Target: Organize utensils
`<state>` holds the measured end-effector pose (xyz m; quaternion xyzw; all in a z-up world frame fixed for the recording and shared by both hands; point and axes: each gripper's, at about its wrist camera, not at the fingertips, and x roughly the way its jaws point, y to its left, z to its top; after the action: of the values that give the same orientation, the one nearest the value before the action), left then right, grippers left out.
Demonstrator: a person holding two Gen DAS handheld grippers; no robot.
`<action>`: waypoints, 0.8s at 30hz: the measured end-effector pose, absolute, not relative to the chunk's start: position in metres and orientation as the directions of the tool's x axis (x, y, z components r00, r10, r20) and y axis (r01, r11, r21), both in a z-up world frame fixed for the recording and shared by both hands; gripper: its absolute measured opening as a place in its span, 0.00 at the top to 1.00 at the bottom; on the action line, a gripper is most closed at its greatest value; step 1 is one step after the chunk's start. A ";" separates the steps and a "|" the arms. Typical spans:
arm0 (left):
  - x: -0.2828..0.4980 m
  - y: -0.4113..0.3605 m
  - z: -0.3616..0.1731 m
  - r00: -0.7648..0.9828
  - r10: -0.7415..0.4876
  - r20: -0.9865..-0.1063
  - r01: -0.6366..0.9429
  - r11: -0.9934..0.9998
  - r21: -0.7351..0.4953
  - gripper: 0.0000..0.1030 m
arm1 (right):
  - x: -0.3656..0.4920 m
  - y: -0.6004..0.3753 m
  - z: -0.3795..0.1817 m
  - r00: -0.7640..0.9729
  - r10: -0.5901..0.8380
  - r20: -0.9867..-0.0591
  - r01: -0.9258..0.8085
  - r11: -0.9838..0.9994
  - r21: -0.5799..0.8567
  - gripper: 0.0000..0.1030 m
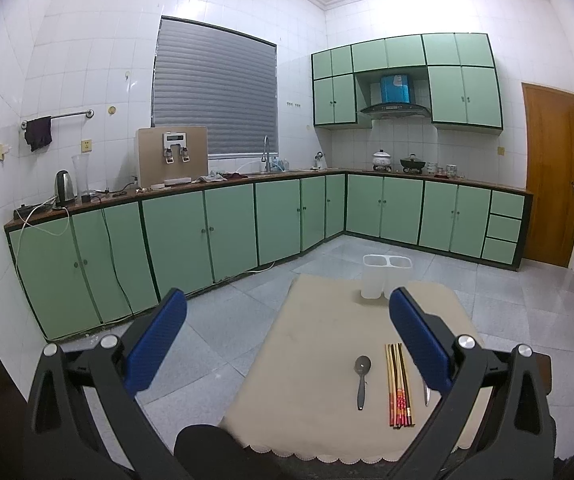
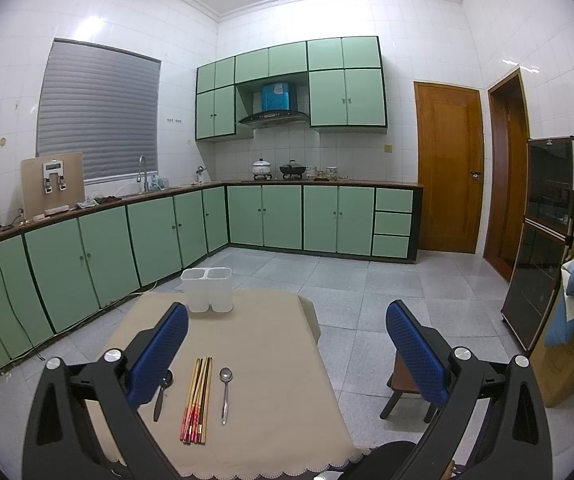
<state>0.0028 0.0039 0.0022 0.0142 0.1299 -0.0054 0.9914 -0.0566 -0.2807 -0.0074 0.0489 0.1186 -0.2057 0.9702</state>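
Note:
A small table with a beige cloth (image 1: 319, 340) (image 2: 255, 340) holds a white two-compartment utensil holder (image 1: 385, 276) (image 2: 209, 289) at its far edge. Near the front lie a bundle of chopsticks (image 1: 399, 386) (image 2: 197, 400), a black-handled spoon (image 1: 362, 380) (image 2: 162, 392) to their left and a silver spoon (image 2: 225, 394) to their right, which is mostly hidden behind a finger in the left wrist view (image 1: 427, 394). My left gripper (image 1: 287, 312) is open and empty above the table. My right gripper (image 2: 287, 328) is open and empty above the table's right side.
Green cabinets (image 1: 191, 236) (image 2: 159, 232) line the walls under an L-shaped counter with appliances. A wooden stool (image 2: 407, 388) stands right of the table. A dark glass cabinet (image 2: 547, 240) and wooden doors (image 2: 449, 168) are on the right. Grey tiled floor surrounds the table.

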 end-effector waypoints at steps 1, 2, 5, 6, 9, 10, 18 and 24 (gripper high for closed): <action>0.003 0.001 0.001 0.966 -0.005 -0.258 0.013 0.999 0.030 0.05 | -0.057 -0.281 -0.008 0.887 -0.388 -0.250 0.411 0.910 0.046 0.06; 0.003 0.000 0.000 0.966 -0.005 -0.258 0.014 0.999 0.030 0.05 | -0.057 -0.280 -0.008 0.887 -0.389 -0.249 0.412 0.910 0.044 0.06; 0.004 -0.001 -0.002 0.966 -0.004 -0.258 0.013 0.999 0.033 0.05 | -0.056 -0.280 -0.007 0.887 -0.387 -0.251 0.410 0.911 0.045 0.06; 0.004 -0.001 -0.002 0.966 -0.004 -0.259 0.013 0.999 0.034 0.05 | -0.057 -0.280 -0.007 0.887 -0.386 -0.251 0.410 0.911 0.045 0.06; 0.004 -0.001 -0.002 0.966 -0.004 -0.258 0.014 0.999 0.035 0.05 | -0.057 -0.280 -0.006 0.888 -0.385 -0.252 0.408 0.912 0.045 0.06; 0.004 0.000 -0.002 0.966 -0.005 -0.259 0.015 0.999 0.035 0.05 | -0.057 -0.280 -0.005 0.888 -0.385 -0.252 0.408 0.912 0.045 0.06; 0.004 0.000 -0.004 0.966 -0.006 -0.258 0.015 0.999 0.035 0.05 | -0.056 -0.280 -0.005 0.888 -0.383 -0.255 0.405 0.913 0.041 0.06; 0.004 0.000 -0.004 0.966 -0.004 -0.258 0.014 0.999 0.036 0.05 | -0.057 -0.280 -0.007 0.889 -0.379 -0.255 0.402 0.915 0.042 0.06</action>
<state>0.0037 0.0002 -0.0041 0.0190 0.1300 -0.0047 0.9913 -0.0567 -0.2801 -0.0068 0.0471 0.1218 -0.2011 0.9708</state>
